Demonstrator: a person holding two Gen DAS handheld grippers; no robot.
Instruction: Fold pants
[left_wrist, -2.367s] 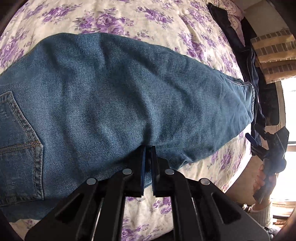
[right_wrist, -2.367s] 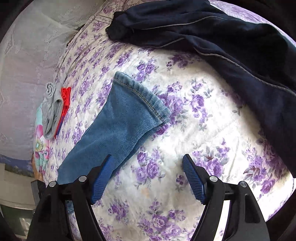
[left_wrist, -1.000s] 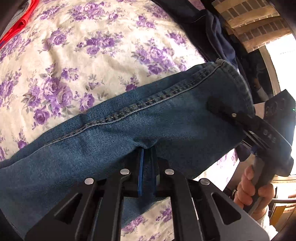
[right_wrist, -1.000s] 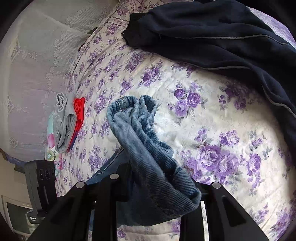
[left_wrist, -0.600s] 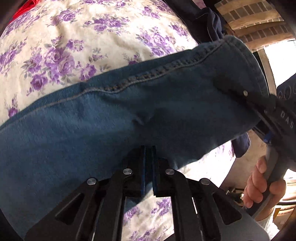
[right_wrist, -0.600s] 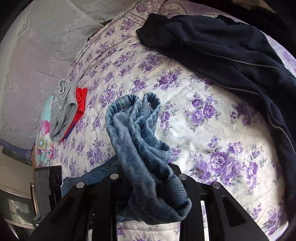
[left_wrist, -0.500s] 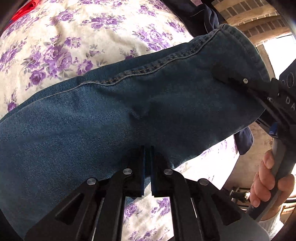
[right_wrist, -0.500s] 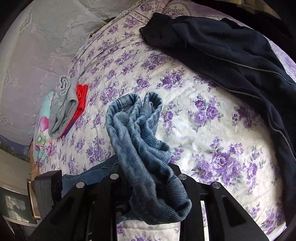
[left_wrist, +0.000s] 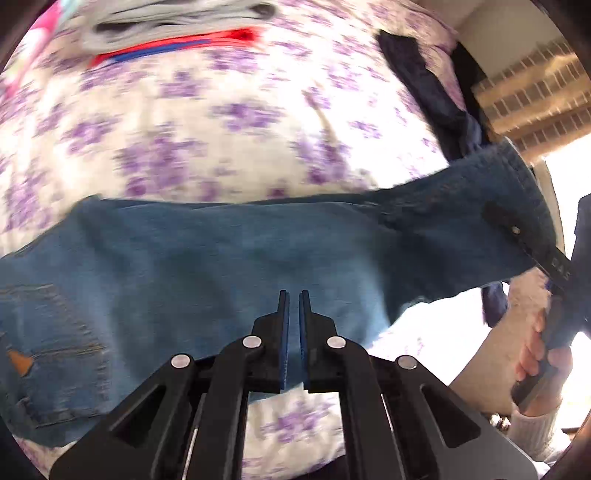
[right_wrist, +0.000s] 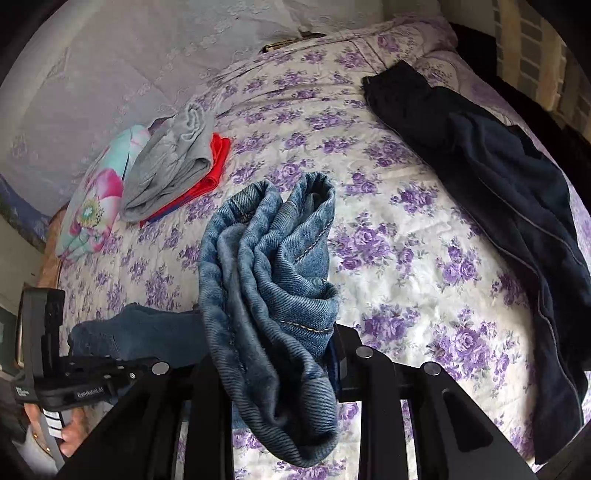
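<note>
Blue jeans (left_wrist: 229, 258) hang stretched above a floral bedspread (left_wrist: 192, 122). My left gripper (left_wrist: 291, 325) is shut on the near edge of the jeans, mid-leg; a back pocket (left_wrist: 44, 332) shows at the left. My right gripper (right_wrist: 273, 354) is shut on the bunched hem ends of the jeans (right_wrist: 269, 266), which stick up between its jaws. In the left wrist view the right gripper (left_wrist: 517, 236) holds the hem at the far right. In the right wrist view the left gripper (right_wrist: 92, 369) sits at lower left with denim (right_wrist: 140, 332) in it.
A dark navy garment (right_wrist: 491, 184) lies across the bed's right side. A grey folded garment (right_wrist: 173, 158) on red cloth (right_wrist: 214, 170) and a floral pillow (right_wrist: 96, 199) lie at the back left. The bed's edge is near my right hand.
Both grippers have lifted and carried the jeans toward the head of the bed. The grey and red clothes now show in the left wrist view. Both grips are unchanged.
</note>
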